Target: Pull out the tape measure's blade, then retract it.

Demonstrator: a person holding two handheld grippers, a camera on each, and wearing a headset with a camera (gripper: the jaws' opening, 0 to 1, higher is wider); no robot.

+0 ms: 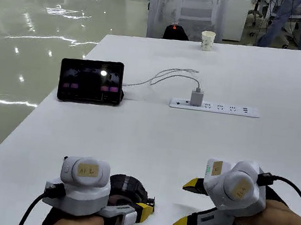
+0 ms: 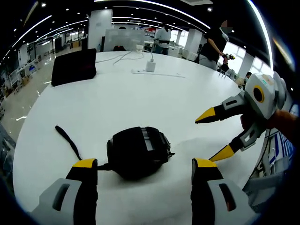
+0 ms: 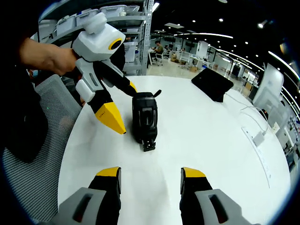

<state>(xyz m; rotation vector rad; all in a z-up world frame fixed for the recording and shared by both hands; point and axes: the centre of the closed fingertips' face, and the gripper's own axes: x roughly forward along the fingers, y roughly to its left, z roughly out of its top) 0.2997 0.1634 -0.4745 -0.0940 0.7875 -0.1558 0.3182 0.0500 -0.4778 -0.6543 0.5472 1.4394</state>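
Note:
A black tape measure [image 2: 138, 152] lies on the white table [image 1: 164, 136], its blade tab [image 3: 149, 146] barely out and its strap [image 2: 65, 138] trailing off. My left gripper [image 2: 144, 164] is open, its yellow-tipped jaws just short of the case on either side, not touching it. In the head view the left gripper [image 1: 140, 202] sits at the bottom left and hides part of the tape measure [image 1: 128, 188]. My right gripper [image 1: 187, 204] is open and empty at the bottom right, a short way from the case. In the right gripper view the tape measure [image 3: 144, 117] lies ahead of the right gripper [image 3: 151, 172].
A dark tablet [image 1: 91, 80] stands at the table's left side. A white power strip [image 1: 214, 106] with a charger and cable lies mid-table. A paper cup [image 1: 207, 40] stands at the far edge. The table's left edge drops to a glossy floor.

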